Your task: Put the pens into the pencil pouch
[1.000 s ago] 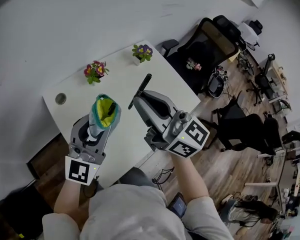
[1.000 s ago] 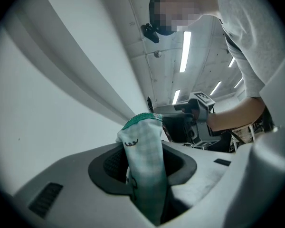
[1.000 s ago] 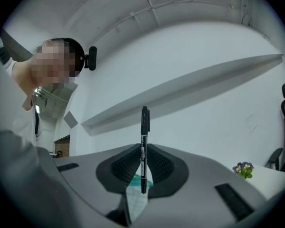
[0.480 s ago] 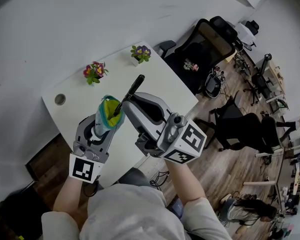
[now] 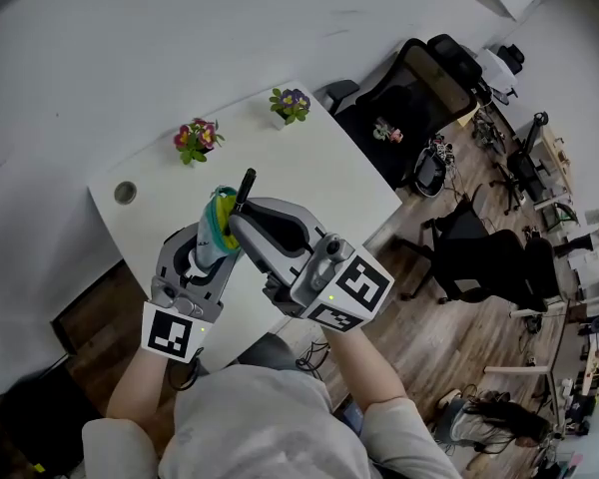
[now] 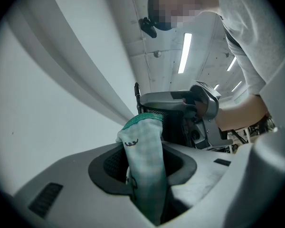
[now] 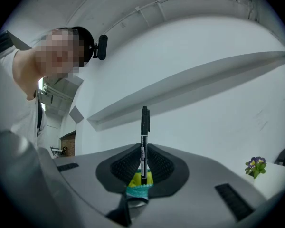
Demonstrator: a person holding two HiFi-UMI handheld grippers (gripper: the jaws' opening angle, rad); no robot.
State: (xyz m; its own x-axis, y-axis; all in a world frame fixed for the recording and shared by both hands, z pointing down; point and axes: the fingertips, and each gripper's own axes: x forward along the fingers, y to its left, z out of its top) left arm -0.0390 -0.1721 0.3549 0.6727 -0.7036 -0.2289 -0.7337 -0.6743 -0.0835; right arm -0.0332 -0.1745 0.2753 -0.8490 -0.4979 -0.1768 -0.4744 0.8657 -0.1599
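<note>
The left hand-held gripper (image 5: 206,250) clamps the pencil pouch (image 5: 218,224) at centre-left of the head view while the right hand-held gripper (image 5: 242,220) pinches the pen (image 5: 246,183) upright at its mouth, where the tip could snag the limp rim and slide outside

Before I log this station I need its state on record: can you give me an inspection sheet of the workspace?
Surface: white table, under both grippers.
Job's things: teal pencil pouch with yellow lining, held up off the table; black pen upright, its lower end at the pouch's open mouth.
Clutter: pink-flowered pot and purple-flowered pot by the far edge; round grommet hole.
Grippers: left gripper shut on the pencil pouch; right gripper shut on the black pen.
Cables: nothing seen on the table.
Surroundings: white wall, wood floor, black office chairs to the right.
</note>
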